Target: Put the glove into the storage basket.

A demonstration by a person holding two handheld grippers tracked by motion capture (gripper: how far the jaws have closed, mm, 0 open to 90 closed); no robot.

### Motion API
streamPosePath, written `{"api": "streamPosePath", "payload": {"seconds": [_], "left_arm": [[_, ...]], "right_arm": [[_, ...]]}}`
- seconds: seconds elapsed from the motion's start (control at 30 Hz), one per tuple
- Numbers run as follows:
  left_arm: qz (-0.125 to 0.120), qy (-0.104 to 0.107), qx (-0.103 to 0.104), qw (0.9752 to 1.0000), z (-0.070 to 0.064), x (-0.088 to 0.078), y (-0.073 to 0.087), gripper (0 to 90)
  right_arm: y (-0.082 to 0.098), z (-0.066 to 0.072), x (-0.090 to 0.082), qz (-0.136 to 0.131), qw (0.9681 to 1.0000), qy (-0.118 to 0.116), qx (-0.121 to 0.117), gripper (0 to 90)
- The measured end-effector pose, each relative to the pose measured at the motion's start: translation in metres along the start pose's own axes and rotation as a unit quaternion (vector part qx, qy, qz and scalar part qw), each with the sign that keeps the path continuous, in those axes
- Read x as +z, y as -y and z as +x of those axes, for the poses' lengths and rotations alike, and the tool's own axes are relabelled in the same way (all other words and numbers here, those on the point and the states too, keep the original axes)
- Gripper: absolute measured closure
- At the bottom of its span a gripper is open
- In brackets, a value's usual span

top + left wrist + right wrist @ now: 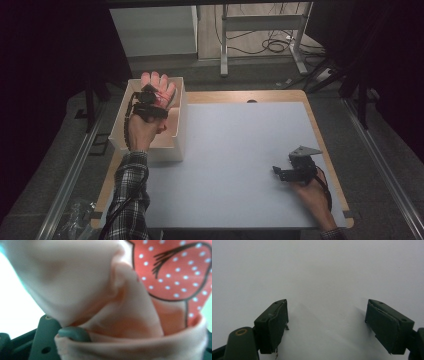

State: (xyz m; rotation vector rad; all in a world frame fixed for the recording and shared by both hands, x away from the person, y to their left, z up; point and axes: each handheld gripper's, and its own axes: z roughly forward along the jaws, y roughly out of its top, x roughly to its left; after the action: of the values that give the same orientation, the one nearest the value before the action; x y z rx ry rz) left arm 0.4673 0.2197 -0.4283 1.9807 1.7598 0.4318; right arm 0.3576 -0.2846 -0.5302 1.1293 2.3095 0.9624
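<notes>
High view: left tool over box

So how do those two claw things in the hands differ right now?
The left gripper is over the white box, while the right gripper is over the bare white table. The left gripper's jaws are shut on a pink cloth with a red dotted patch; the right gripper's jaws stand wide apart, empty. Both are dark, hand-held tools.
</notes>
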Motion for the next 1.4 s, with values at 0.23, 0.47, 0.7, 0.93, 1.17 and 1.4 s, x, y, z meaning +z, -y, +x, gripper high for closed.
{"api": "streamPosePath", "payload": {"seconds": [0.23,0.47,0.7,0.93,1.17,1.4], "left_arm": [[0.017,-0.004,0.005,0.9998,-0.002,0.021,0.003,37.4],[0.042,-0.005,0.012,0.999,-0.011,0.038,0.003,36.8],[0.079,-0.018,0.017,0.9966,-0.012,0.051,0.004,35.6],[0.13,-0.017,0.015,0.9913,-0.013,0.068,0.003,32.7],[0.153,-0.012,0.016,0.988,-0.016,0.076,0.002,19.2],[0.149,-0.008,0.017,0.9887,-0.012,0.068,0.003,9.3]], "right_arm": [[0.0,0.0,0.0,0.0,1.0,0.0,0.0,18.8],[0.0,0.0,0.0,0.0,1.0,0.0,0.0,18.8],[0.0,0.0,0.0,0.0,1.0,0.0,0.0,18.8],[0.0,0.0,0.0,0.0,1.0,0.0,0.0,18.8],[0.0,0.0,0.0,0.0,1.0,0.0,0.0,18.8],[0.0,0.0,0.0,0.0,1.0,0.0,0.0,18.8]]}}
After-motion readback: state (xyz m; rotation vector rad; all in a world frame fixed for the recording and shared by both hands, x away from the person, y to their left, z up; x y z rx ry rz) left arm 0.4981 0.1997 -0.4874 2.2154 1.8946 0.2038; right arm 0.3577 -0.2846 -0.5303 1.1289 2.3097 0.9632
